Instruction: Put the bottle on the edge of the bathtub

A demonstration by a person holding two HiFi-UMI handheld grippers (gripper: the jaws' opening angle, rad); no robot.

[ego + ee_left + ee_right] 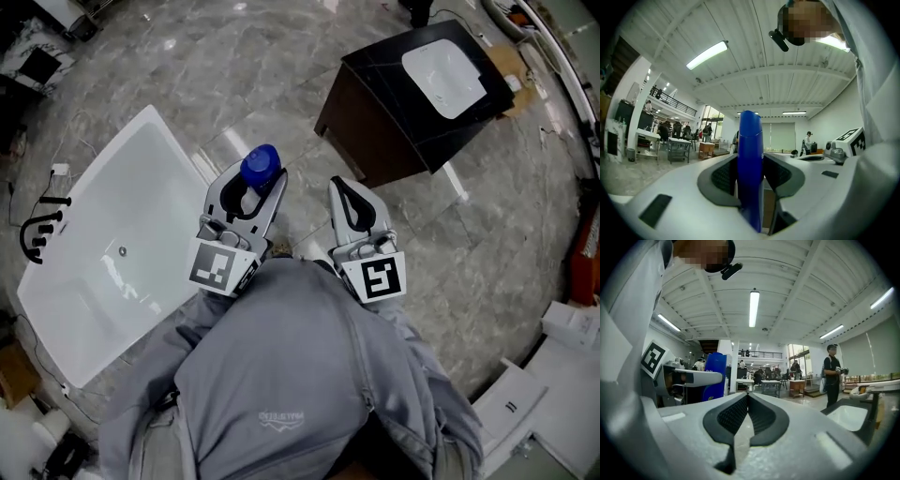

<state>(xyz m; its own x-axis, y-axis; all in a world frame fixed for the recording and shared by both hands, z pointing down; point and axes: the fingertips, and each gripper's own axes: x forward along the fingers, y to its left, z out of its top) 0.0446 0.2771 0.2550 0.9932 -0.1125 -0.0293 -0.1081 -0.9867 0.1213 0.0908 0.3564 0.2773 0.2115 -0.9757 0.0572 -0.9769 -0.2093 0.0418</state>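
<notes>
A blue bottle [260,165] is clamped between the jaws of my left gripper [251,187], held up in front of the person's chest; in the left gripper view the blue bottle [750,164] stands upright between the black pads [723,177]. My right gripper [348,199] sits beside it to the right, jaws pressed together with nothing in them; the right gripper [747,401] points upward toward the ceiling. The white bathtub [66,281] lies on the floor to the left, below the left gripper. The blue bottle [715,376] also shows at the left of the right gripper view.
A dark vanity cabinet [375,131] with a white basin [444,75] stands on the marble floor at upper right. A black tap fitting [39,228] sits at the tub's left rim. White boxes [548,394] lie at lower right. A person [832,376] stands across the hall.
</notes>
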